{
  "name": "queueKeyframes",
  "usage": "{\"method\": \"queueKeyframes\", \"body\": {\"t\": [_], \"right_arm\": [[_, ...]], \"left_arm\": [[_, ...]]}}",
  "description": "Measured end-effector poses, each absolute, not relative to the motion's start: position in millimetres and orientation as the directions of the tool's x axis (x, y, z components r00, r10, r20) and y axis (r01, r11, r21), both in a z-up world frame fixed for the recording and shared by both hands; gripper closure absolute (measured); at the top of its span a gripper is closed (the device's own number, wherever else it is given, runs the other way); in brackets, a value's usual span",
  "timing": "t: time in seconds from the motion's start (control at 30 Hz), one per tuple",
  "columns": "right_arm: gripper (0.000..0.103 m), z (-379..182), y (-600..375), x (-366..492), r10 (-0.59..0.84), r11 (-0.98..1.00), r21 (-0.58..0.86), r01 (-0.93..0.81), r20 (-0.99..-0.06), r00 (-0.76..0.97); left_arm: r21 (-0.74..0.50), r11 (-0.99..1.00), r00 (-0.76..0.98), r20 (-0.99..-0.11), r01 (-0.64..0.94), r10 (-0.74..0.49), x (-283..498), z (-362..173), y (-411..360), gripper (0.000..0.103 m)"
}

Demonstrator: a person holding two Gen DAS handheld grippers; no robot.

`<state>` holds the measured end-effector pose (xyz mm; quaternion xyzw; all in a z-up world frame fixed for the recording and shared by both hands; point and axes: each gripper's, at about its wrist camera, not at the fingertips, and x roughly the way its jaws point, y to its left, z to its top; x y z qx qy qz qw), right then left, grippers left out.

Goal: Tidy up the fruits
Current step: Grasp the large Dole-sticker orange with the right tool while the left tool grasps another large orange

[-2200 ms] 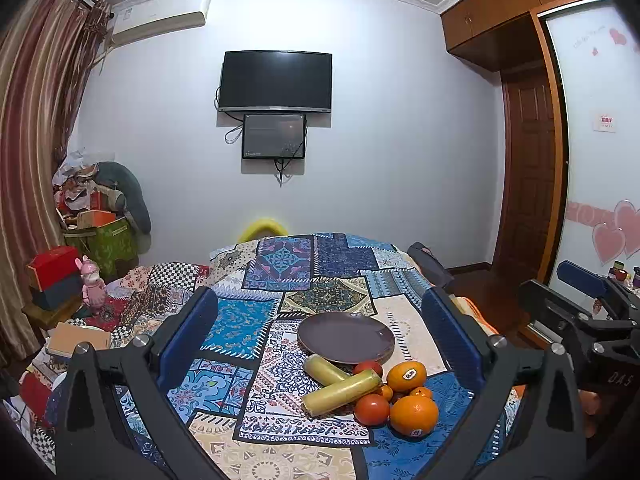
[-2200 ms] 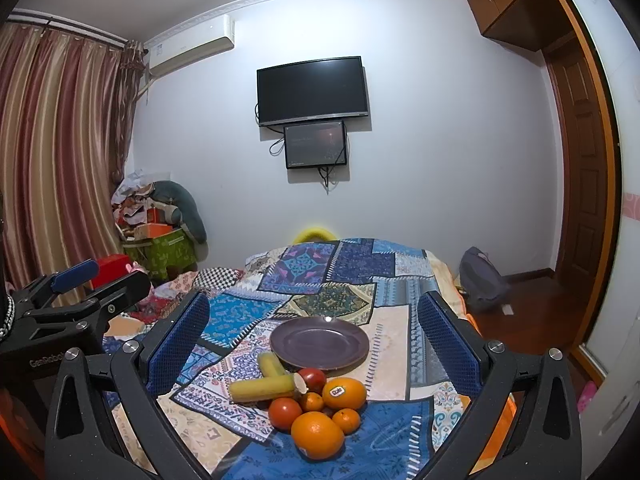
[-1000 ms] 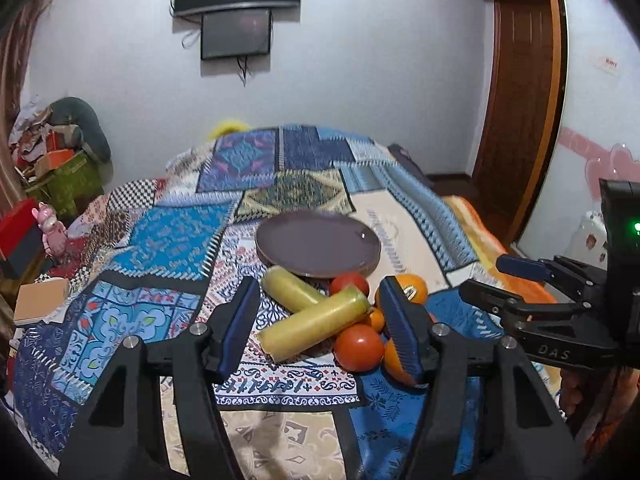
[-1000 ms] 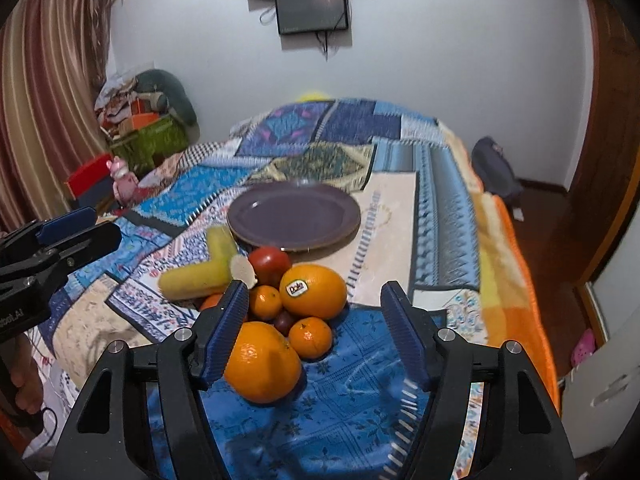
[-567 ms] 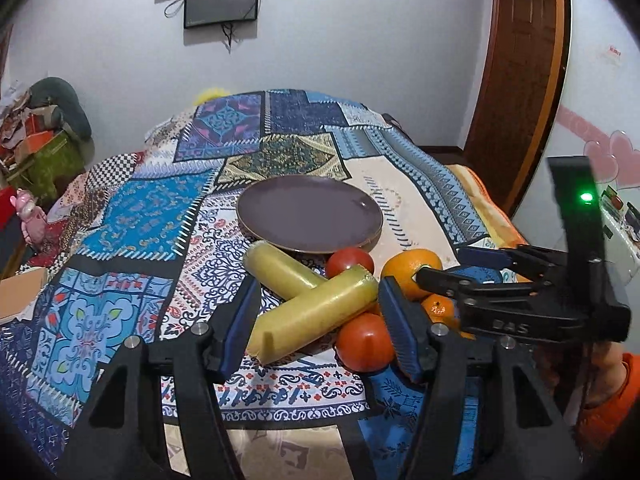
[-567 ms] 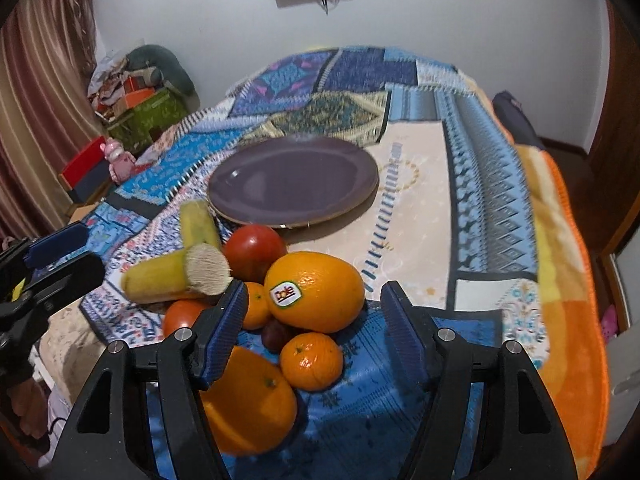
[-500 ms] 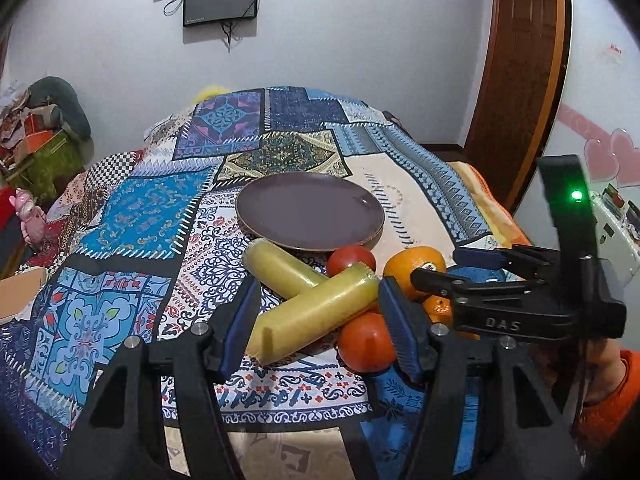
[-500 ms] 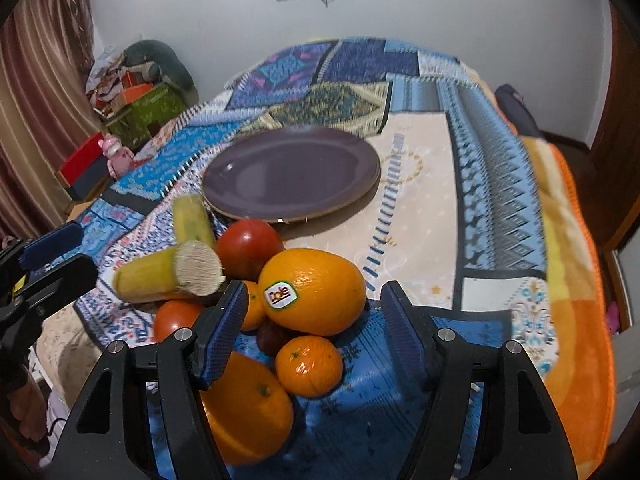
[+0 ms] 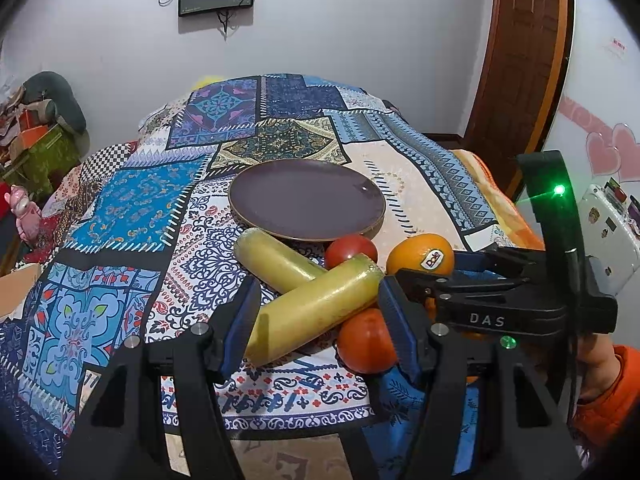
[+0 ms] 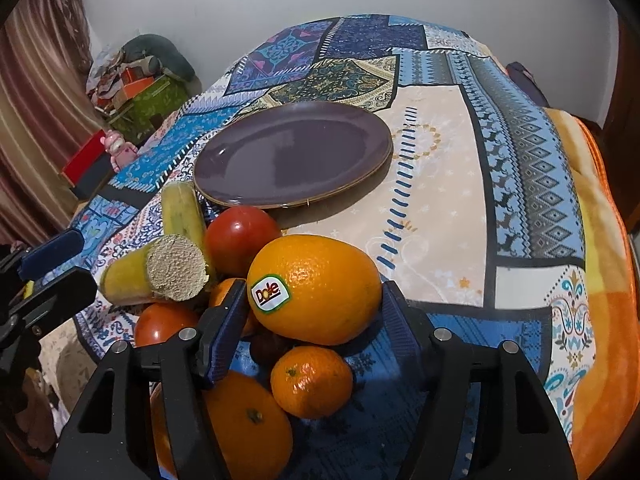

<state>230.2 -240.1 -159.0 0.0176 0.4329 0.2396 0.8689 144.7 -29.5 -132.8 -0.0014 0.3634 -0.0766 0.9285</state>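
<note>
Dole orange (image 10: 316,288), mid-frame in fruit pile on bed below empty purple plate (image 10: 292,152), now sits btwn right gripper (image 10: 312,312) fingers, spread & closing in w/o grasp; left gripper (image 9: 320,320) likewise spread around sugarcane piece (image 9: 312,308) — pickups imminent.

We see a glossy purple plate (image 10: 292,156) on patterned cloth bedspread (image 10: 440,184), a dimpled, shiny-skinned orange (image 10: 316,288), and sugarcane (image 10: 176,268) with rough fibrous cut end.

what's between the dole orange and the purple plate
Bare patterned bedspread separates the Dole orange from the purple plate, seen in the right wrist view.
</note>
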Motion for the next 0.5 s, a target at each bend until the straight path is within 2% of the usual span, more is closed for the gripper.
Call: {"method": "queueKeyframes", "body": {"t": [0.5], "right_arm": [[0.041, -122, -286, 183, 0.392, 0.911, 0.197, -0.362, -0.686, 0.613]], "left_arm": [[-0.034, 0.975, 0.669, -0.722, 0.221, -0.177, 126, -128, -76, 0.042]]}}
